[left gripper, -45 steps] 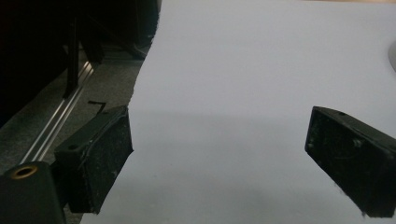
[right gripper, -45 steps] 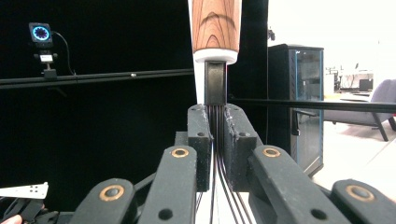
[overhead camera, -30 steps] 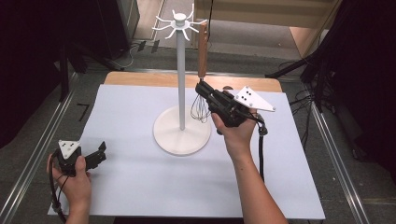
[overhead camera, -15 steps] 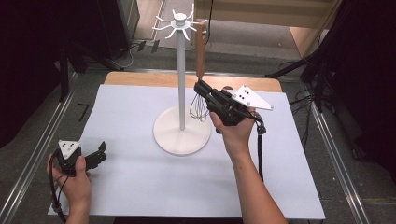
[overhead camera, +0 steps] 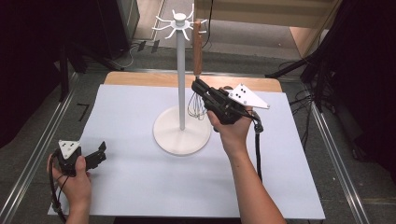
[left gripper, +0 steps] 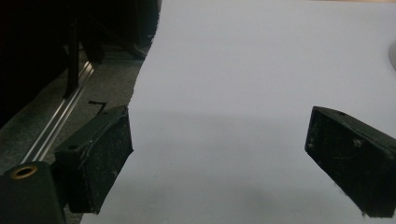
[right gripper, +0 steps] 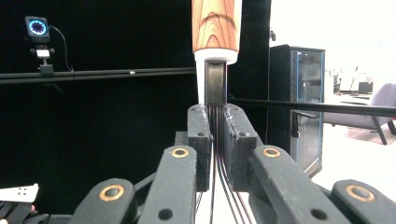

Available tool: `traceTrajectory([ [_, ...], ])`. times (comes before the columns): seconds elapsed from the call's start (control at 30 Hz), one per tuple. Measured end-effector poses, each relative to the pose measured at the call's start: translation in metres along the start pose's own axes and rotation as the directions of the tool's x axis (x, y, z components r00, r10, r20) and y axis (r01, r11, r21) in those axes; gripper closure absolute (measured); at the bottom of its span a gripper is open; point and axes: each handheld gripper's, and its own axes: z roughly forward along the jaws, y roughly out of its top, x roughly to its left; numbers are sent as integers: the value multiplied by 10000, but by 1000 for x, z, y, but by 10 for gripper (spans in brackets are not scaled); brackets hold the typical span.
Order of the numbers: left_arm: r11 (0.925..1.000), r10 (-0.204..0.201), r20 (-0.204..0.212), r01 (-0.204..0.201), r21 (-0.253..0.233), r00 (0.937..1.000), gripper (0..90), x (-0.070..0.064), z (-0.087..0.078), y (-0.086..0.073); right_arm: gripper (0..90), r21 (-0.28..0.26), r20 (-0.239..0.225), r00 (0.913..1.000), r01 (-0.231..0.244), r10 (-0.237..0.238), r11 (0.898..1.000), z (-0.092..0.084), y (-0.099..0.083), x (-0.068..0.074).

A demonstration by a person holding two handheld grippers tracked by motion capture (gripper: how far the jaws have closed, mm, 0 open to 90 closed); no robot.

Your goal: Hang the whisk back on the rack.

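Beside the white stand [overhead camera: 181, 135], we hold our right claw [overhead camera: 200, 87] raised, clamped on the whisk [overhead camera: 197, 100] wires; our left claw [overhead camera: 95, 156] rests apart on the white tabletop [overhead camera: 140, 186].

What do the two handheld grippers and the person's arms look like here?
Both the left gripper and the right gripper are black with flat jaws, brass-coloured rivets, a grey three-cornered plate with dark dots on top and a trailing black cable. The forearms are bare, no sleeves or gloves.

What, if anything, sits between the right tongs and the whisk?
Nothing visible. The right tongs are already shut on the whisk at its wires, just below the wooden handle, beside the white stand.
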Motion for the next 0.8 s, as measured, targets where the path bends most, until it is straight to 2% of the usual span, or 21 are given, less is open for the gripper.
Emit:
traceTrajectory([
  [0.8, 10000, 8, -3, -8, 6, 10000, 81, 0, 0, 0, 840, -50, 206, 9995, 224, -223, 9997, 2, -7, -2],
])
